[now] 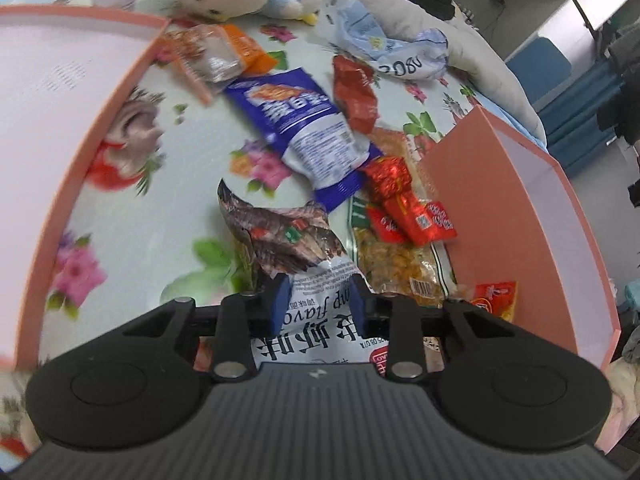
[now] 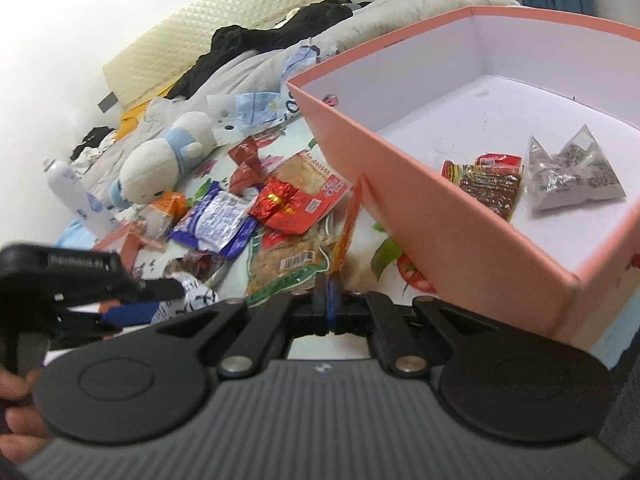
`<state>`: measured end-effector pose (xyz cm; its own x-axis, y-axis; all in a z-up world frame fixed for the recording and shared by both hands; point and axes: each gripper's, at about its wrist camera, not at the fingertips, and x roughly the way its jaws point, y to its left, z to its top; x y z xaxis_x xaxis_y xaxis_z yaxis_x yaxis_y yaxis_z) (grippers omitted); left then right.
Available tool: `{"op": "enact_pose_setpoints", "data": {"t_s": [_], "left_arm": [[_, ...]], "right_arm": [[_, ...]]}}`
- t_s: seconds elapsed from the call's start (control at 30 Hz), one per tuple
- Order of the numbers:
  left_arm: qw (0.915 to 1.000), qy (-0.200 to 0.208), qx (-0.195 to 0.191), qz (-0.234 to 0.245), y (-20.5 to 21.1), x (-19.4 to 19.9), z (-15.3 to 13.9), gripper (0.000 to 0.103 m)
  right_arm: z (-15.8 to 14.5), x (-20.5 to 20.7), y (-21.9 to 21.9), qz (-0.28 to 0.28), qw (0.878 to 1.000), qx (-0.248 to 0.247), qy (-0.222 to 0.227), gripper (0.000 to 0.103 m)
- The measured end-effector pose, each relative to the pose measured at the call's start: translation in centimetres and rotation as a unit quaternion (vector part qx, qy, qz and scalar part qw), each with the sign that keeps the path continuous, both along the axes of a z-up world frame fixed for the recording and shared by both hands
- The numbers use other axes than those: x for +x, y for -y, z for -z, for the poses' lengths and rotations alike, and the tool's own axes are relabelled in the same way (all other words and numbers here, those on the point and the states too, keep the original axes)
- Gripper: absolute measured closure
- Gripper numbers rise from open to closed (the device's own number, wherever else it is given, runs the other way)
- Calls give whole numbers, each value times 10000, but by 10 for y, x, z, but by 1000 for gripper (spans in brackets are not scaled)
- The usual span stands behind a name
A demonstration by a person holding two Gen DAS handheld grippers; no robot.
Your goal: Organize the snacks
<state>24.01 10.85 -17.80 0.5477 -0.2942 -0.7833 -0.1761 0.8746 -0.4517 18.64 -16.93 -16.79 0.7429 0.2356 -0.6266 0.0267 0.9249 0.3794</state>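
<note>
Left gripper (image 1: 320,296) grips a shrimp packet (image 1: 304,280); right gripper (image 2: 330,304), closed, pinches an orange sachet (image 2: 346,228). Snack pile (image 2: 256,216) centre; pink box (image 2: 440,216), right, holds three packets.

Left gripper (image 1: 320,300) and right gripper (image 2: 329,306): black linkages, blue pads, ribbed grey bodies, silver pivot pins

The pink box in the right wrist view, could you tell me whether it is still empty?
No, the pink box already holds two snack packets, a brown and red one and a silvery grey one.

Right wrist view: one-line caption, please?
Shut right gripper beside pink box holding two snacks; more packets scattered on the bed.
</note>
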Motion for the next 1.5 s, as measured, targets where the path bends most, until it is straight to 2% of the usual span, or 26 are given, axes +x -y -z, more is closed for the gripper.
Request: {"op": "enact_pose_setpoints", "data": {"t_s": [0.2,0.43,0.77,0.8,0.83,0.87,0.9,0.93,1.07,1.17,1.23,1.33,1.43,1.5], "left_arm": [[9998,145,123,109,2,-40,-12,71],[9984,184,445,301,13,-76,-19,71],[9978,234,450,437,22,-94,-22,69],[9978,243,448,433,22,-94,-22,64],[9980,244,430,403,22,-95,-22,52],[9982,240,414,355,22,-96,-21,43],[9984,248,407,309,21,-97,-20,29],[9984,288,410,272,21,-98,-20,26],[9985,386,334,208,17,-98,-15,25],[9987,355,357,33,12,-97,-11,25],[9987,435,267,12,11,-96,-11,25],[9984,463,336,-2,14,-92,-10,25],[9982,460,380,-26,18,-87,-7,25],[9979,484,423,-30,22,-84,-5,25]], "right_arm": [[-7,-34,7,-204,9996,50,-175,100],[-9,-57,18,-288,9990,-24,-342,97],[-16,-73,26,-492,9980,-131,-377,94],[-15,-73,28,-464,9979,-101,-439,90],[-15,-73,29,-441,9978,-64,-496,85],[-13,-73,30,-423,9975,11,-570,67],[-13,-73,31,-404,9974,66,-599,48],[-13,-75,31,-396,9975,76,-574,43],[-21,-88,21,-676,9970,-344,-127,43],[-32,-95,17,-671,9952,-683,195,43],[-44,-99,14,-753,9914,-922,551,43],[-51,-94,3,-1272,9793,-1226,987,43],[-37,-67,-7,-1909,9697,-1328,746,42],[-24,-49,-11,-2051,9671,-1420,495,41]]}}
